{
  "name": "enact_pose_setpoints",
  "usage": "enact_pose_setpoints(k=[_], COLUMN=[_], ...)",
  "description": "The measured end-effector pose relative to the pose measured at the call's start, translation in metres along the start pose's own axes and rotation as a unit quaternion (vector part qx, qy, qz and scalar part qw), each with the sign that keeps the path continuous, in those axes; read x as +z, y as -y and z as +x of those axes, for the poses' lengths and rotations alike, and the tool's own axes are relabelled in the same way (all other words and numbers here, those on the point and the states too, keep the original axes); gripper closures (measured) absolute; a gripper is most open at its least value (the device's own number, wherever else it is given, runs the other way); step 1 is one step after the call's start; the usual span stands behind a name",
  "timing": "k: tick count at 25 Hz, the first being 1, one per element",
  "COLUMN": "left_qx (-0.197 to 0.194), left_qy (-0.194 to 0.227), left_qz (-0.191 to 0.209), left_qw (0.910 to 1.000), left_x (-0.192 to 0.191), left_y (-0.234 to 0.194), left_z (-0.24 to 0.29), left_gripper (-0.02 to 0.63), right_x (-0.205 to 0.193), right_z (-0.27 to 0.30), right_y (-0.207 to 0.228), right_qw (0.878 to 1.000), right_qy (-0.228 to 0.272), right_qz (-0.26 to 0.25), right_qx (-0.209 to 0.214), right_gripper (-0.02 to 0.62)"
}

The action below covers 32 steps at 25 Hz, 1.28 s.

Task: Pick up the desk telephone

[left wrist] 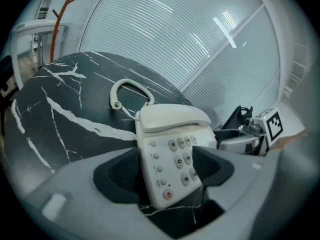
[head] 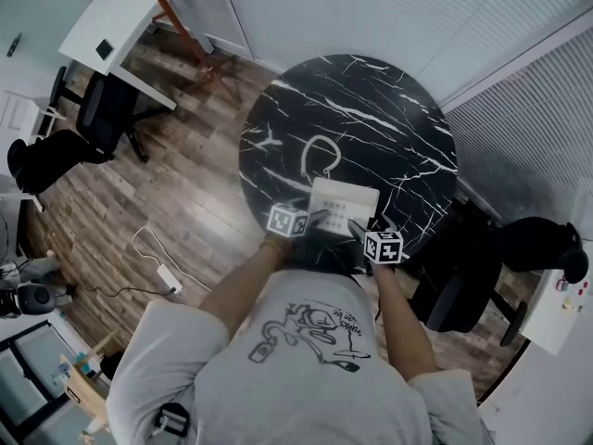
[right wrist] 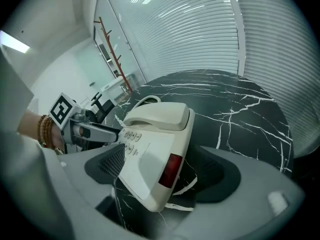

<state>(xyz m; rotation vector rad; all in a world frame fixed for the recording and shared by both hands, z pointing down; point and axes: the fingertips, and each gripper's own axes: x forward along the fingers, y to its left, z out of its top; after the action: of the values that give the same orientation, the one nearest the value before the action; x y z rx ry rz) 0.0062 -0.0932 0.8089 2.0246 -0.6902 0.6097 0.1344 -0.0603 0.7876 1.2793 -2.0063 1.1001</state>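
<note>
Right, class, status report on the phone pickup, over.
Left claw open, right claw open, each astride the near end of the desk telephone. Telephone resting on the table, handset cradled. Cord loops behind, nothing blocking.

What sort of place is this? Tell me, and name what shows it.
Probably an office or meeting room: a white desk with a black office chair beside it, slatted blinds along the walls, and a desk telephone on a round black marble table.
</note>
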Motion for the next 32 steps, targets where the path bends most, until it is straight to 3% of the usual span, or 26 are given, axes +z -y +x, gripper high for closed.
enact_pose_setpoints(k=[5, 14, 17, 21, 32], left_qx=[-0.01, 0.0, 0.012, 0.017, 0.03], left_qy=[-0.005, -0.012, -0.015, -0.017, -0.017], left_qz=[-0.023, -0.012, -0.009, -0.006, -0.001], left_qw=[0.9997, 0.9999, 0.9998, 0.9997, 0.9994], left_x=[-0.002, -0.004, -0.004, -0.005, -0.006], left_y=[-0.002, -0.003, -0.006, -0.007, -0.006], left_z=[0.008, 0.012, 0.012, 0.011, 0.012], left_gripper=[0.264, 0.267, 0.312, 0.318, 0.327], right_x=[-0.007, -0.015, -0.016, -0.016, -0.016], right_z=[0.009, 0.016, 0.018, 0.018, 0.018], right_y=[0.005, 0.013, 0.011, 0.004, 0.004], right_qw=[1.0, 0.999, 0.999, 0.998, 0.998], right_qy=[-0.012, -0.014, -0.016, -0.011, -0.008], right_qz=[0.011, 0.036, 0.038, 0.035, 0.041], right_qx=[0.013, 0.026, 0.034, 0.051, 0.05], right_gripper=[0.167, 0.167, 0.199, 0.259, 0.27])
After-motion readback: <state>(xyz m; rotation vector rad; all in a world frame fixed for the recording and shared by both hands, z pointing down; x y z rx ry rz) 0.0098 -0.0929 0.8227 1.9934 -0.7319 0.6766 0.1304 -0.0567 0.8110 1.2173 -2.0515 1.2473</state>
